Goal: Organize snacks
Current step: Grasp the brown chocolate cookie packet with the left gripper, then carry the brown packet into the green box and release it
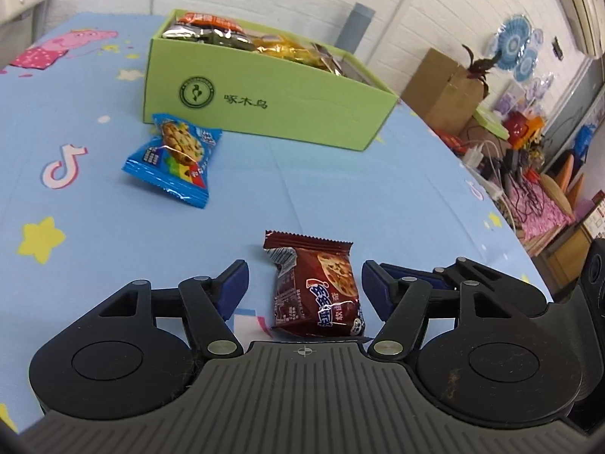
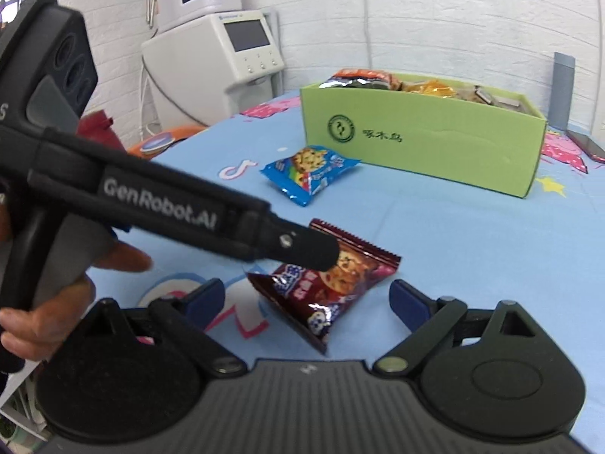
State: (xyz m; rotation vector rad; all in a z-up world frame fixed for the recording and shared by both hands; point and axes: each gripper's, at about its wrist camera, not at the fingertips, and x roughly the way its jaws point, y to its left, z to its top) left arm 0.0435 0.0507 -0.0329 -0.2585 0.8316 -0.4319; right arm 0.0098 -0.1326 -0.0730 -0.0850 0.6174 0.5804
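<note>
A maroon cookie packet [image 1: 315,291] lies flat on the blue cloth. My left gripper [image 1: 304,280] is open around it, with a gap showing at the left pad and the right pad close beside the wrapper. In the right wrist view the same packet [image 2: 329,287] lies between the spread fingers of my right gripper [image 2: 308,297], which is open and not touching it. One of the left gripper's fingers [image 2: 302,247] reaches over the packet from the left. A blue cookie packet [image 1: 174,159] [image 2: 308,172] lies farther off, in front of a green box [image 1: 264,106] [image 2: 416,143] holding several snacks.
The table wears a blue cartoon-print cloth [image 1: 340,189]. A white machine with a screen [image 2: 227,56] stands beyond the far left edge. A grey cylinder [image 2: 563,90] and a phone [image 2: 586,147] sit behind the box. A cardboard box [image 1: 446,90] and clutter lie past the right edge.
</note>
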